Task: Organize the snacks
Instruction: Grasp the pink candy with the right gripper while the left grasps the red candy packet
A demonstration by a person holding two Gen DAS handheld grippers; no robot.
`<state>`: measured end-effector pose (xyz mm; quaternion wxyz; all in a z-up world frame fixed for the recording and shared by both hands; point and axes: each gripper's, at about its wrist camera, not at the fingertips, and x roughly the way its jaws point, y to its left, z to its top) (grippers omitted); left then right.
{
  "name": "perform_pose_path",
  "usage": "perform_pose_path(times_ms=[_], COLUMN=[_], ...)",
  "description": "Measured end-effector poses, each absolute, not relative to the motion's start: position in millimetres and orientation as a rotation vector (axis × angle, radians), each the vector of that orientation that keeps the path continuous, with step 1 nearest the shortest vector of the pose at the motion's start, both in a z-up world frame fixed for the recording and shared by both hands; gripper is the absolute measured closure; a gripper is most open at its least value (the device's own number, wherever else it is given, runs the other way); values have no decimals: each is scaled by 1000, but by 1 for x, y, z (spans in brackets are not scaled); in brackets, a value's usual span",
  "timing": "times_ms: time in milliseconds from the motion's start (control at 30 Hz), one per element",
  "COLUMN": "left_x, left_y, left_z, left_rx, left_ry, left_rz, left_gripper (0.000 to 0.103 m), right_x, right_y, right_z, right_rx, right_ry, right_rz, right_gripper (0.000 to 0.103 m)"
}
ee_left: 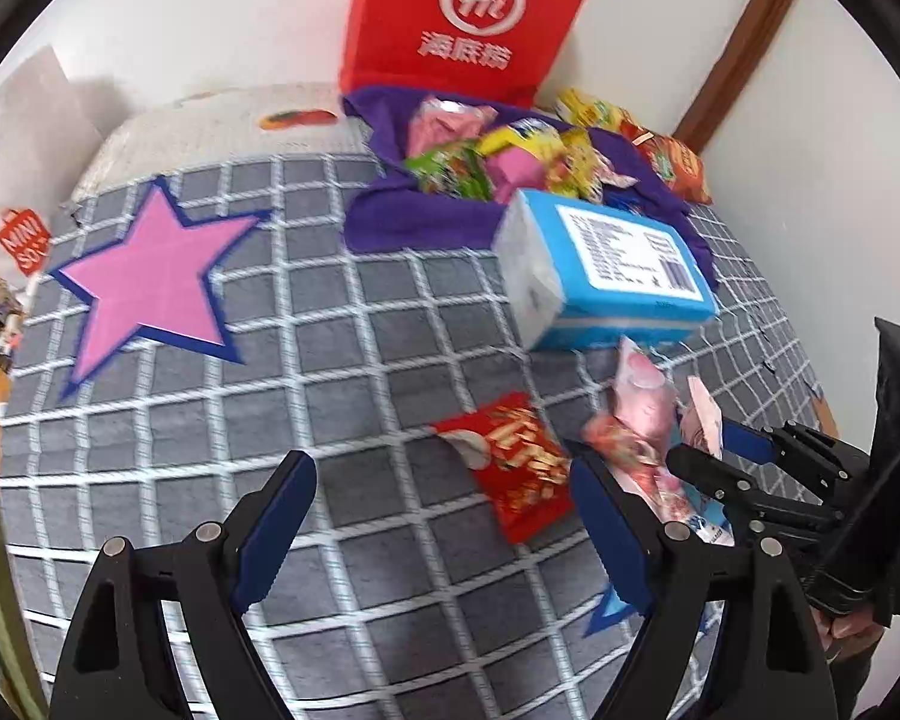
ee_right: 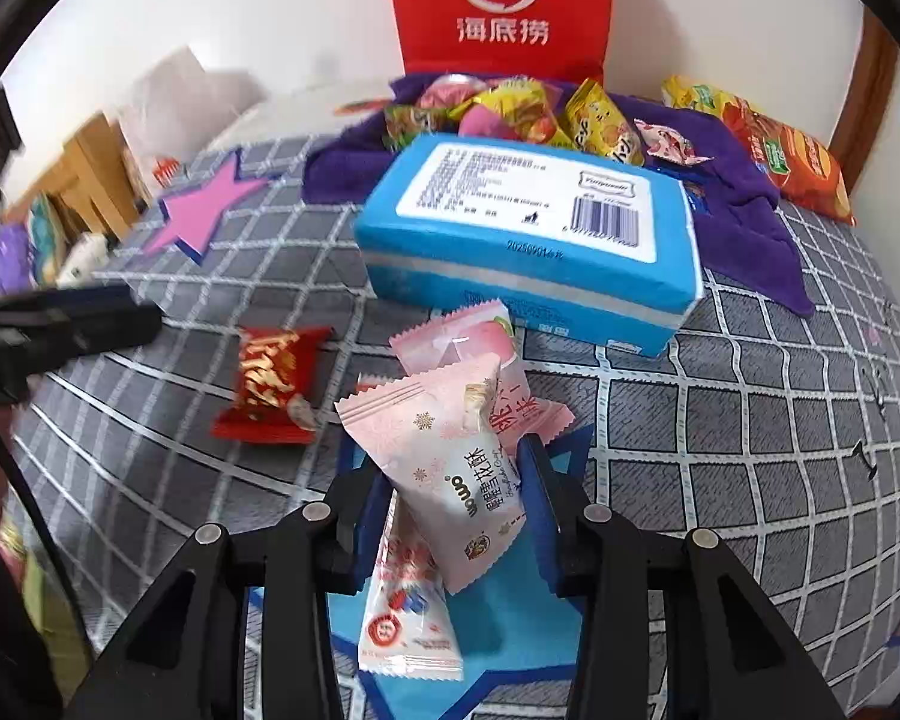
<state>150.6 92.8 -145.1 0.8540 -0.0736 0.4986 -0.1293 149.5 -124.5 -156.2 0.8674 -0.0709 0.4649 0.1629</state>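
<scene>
My right gripper [ee_right: 456,480] is shut on a pink snowflake snack packet [ee_right: 450,480] and holds it above a light blue star patch [ee_right: 510,630], where a white and red packet [ee_right: 408,618] lies. Another pink packet [ee_right: 456,342] lies just beyond. My left gripper [ee_left: 438,504] is open and empty over the grey checked cloth [ee_left: 330,360]. A red snack packet [ee_left: 516,468] lies between its fingertips; it also shows in the right wrist view [ee_right: 270,384]. The right gripper [ee_left: 720,462] with its pink packets [ee_left: 642,420] shows at the right of the left wrist view.
A blue tissue pack [ee_right: 528,234] sits mid-table. Behind it a purple cloth [ee_right: 744,192] holds a pile of snacks [ee_right: 528,108]. A red paper bag [ee_right: 498,6] stands against the wall. A pink star patch [ee_left: 144,282] lies at left. An orange chip bag [ee_right: 792,156] lies far right.
</scene>
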Motion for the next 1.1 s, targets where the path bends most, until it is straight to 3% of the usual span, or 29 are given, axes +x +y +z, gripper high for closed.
perform_pose_path(times_ms=[233, 467, 533, 667, 1100], left_x=[162, 174, 177, 178, 164], left_y=[56, 33, 29, 23, 35], left_z=[-169, -185, -184, -182, -122], left_rx=[-95, -51, -24, 19, -52], left_ry=[1100, 1125, 1114, 1108, 1022], left_rz=[-256, -203, -178, -161, -271], left_gripper=[18, 28, 34, 65, 66], right_x=[135, 126, 126, 127, 136], right_y=[-148, -183, -192, -201, -199], right_z=[-139, -133, -134, -137, -111], right_rx=[-62, -16, -4, 13, 29], right_ry=[909, 892, 895, 902, 855], right_rz=[344, 291, 277, 265, 292], right_gripper=[63, 63, 63, 63, 63])
